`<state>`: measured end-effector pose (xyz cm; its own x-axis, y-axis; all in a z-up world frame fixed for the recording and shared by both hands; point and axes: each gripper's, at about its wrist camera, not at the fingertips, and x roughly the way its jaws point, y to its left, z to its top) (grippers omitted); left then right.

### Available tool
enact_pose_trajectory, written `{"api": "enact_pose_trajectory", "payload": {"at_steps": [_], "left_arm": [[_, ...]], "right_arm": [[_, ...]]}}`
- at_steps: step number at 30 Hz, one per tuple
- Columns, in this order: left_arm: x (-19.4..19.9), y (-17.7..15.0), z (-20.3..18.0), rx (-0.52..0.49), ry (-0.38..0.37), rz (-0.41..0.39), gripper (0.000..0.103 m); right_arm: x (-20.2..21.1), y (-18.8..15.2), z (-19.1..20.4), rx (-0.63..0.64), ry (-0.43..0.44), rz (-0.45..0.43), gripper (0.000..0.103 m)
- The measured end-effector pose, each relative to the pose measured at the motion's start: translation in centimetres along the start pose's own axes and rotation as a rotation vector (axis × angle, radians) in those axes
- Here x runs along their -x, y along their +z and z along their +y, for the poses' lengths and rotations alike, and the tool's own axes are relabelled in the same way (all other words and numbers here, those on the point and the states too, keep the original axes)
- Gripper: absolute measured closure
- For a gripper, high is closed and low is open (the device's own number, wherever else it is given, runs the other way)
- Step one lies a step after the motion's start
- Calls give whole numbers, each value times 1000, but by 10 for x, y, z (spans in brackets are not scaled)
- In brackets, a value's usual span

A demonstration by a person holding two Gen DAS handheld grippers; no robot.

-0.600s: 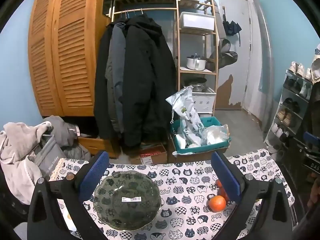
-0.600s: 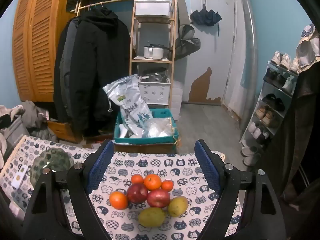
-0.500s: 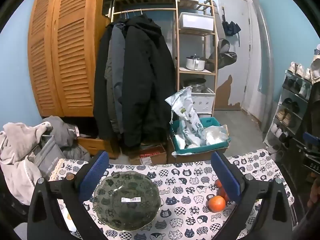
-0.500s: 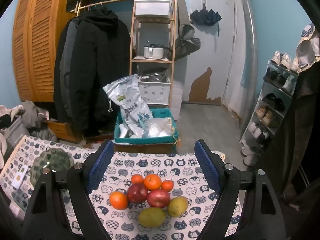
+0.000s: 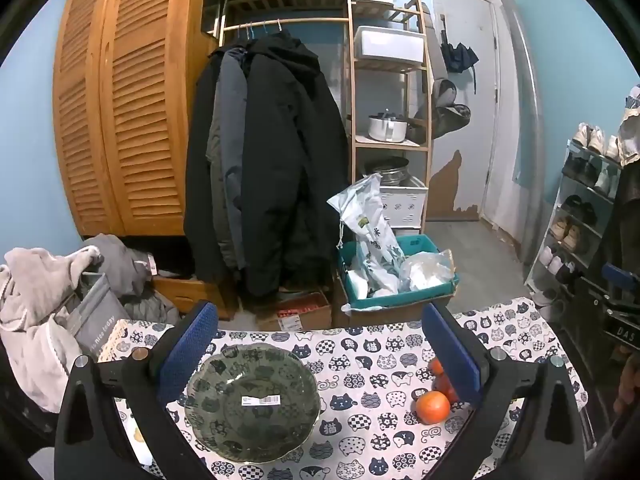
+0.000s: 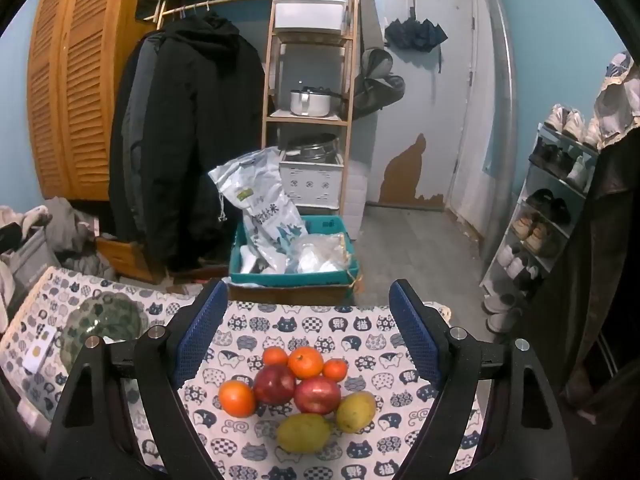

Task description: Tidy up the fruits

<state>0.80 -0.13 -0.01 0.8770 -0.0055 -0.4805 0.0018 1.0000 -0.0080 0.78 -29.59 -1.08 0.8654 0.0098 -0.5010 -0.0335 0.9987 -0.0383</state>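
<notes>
A pile of fruit lies on the cat-print tablecloth (image 6: 312, 326): several oranges (image 6: 305, 362), two red apples (image 6: 317, 395) and two yellow-green mangoes (image 6: 304, 432). My right gripper (image 6: 308, 332) is open and empty, hovering above the pile. A dark green glass bowl (image 5: 252, 400) with a barcode sticker sits empty on the left of the table; it also shows in the right wrist view (image 6: 104, 322). My left gripper (image 5: 320, 352) is open and empty above the bowl. One orange (image 5: 432, 407) shows to its right.
A teal crate (image 6: 292, 276) with bags stands on the floor beyond the table's far edge. Coats (image 5: 264, 168) hang behind, beside a wooden shelf (image 5: 390, 80). Clothes (image 5: 44, 304) are piled left; a shoe rack (image 6: 552, 208) stands right.
</notes>
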Motion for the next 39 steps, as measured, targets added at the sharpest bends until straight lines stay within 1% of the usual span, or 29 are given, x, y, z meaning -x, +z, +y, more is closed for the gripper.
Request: {"api": "enact_pose_trajectory", "payload": {"at_steps": [2, 6, 39], "left_arm": [[7, -3, -3, -13, -5, -6, 0], [9, -4, 0, -1, -6, -4, 0], [7, -4, -1, -2, -9, 0, 0]], "right_arm": [[1, 1, -1, -2, 3, 1, 22], [-1, -2, 3, 1, 5, 2, 22], [0, -2, 8, 9, 6, 10, 22]]}}
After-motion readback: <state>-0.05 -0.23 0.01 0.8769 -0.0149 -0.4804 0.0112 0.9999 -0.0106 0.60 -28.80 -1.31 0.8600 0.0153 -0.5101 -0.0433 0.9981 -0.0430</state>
